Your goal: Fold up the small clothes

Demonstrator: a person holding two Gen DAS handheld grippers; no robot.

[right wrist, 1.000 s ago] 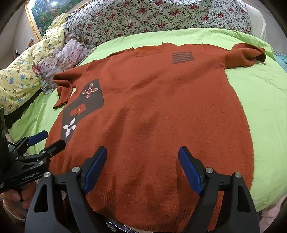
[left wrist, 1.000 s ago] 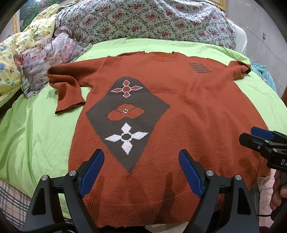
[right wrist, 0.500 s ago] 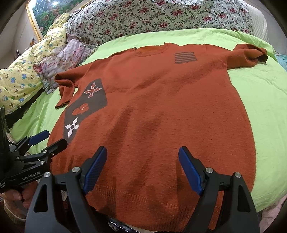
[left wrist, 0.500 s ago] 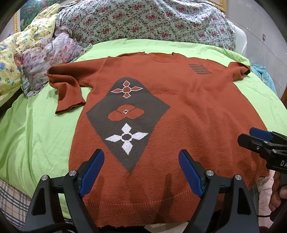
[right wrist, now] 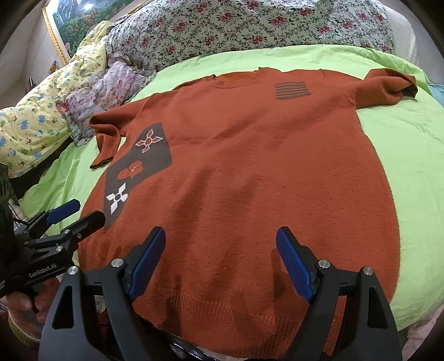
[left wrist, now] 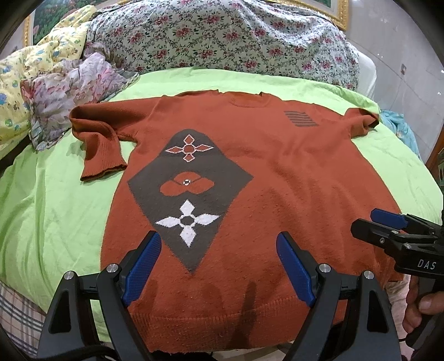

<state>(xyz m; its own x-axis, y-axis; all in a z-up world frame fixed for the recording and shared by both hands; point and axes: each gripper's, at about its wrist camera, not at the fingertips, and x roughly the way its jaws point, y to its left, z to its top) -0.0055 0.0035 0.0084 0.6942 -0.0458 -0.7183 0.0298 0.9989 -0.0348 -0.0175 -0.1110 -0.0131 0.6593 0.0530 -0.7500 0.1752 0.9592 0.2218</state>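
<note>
I am holding both claws just over the hem of the rust sweater (left wrist: 291, 172), which is lying flat on the green sheet (left wrist: 50, 211). My left gripper (left wrist: 219, 261) is spread wide, gripping nothing; my right gripper (right wrist: 222, 258) is spread likewise, empty.

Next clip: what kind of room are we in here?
Most likely a bedroom. The sweater lies spread on a bed with a green sheet, a floral quilt and rumpled bedding are piled at its far side, and a framed picture hangs on the wall.
</note>
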